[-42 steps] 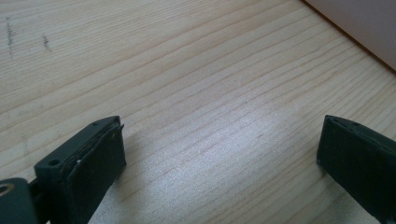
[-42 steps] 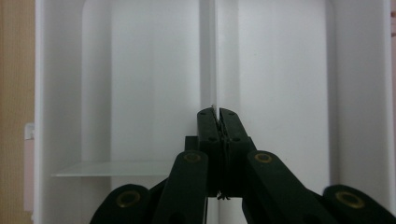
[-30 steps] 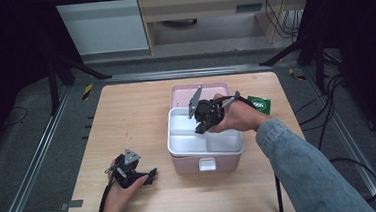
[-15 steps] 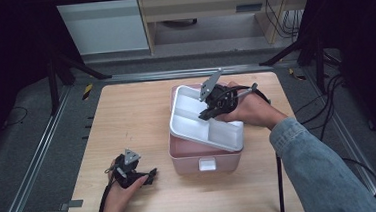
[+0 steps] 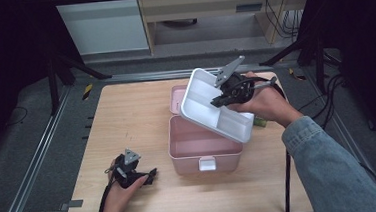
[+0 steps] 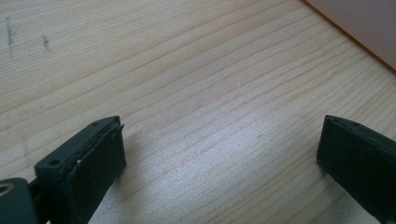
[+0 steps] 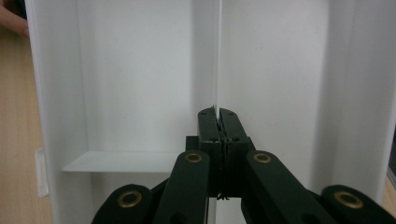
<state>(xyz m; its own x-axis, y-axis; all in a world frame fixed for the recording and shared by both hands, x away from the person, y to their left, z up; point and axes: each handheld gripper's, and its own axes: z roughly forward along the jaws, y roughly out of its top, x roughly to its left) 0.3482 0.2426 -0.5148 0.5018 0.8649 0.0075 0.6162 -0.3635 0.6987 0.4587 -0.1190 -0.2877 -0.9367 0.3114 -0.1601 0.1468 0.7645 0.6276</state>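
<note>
A white divided tray [image 5: 208, 104] hangs tilted above an open pink box [image 5: 205, 147] at the table's middle. My right gripper [image 5: 221, 99] is shut on a thin divider wall of the tray. In the right gripper view the closed jaws [image 7: 218, 119] pinch that wall edge-on, with the tray's white compartments [image 7: 140, 84] behind. My left gripper [image 5: 149, 175] rests on the table near the front left, open with nothing in it. In the left gripper view its fingers [image 6: 93, 158] stand wide apart over bare wood [image 6: 187, 70], with a corner of the pink box [image 6: 364, 23] at the top right.
The box's pink lid [image 5: 177, 95] lies open behind it. A small green item [image 5: 260, 122] sits on the table right of the box, partly under my right hand. A cable [image 5: 287, 179] trails down from the right gripper. Dark stands flank the table.
The right gripper has lifted the white tray out of the pink box, upward and toward the far right, tipping it. The box interior now shows. The left gripper has stayed put.
</note>
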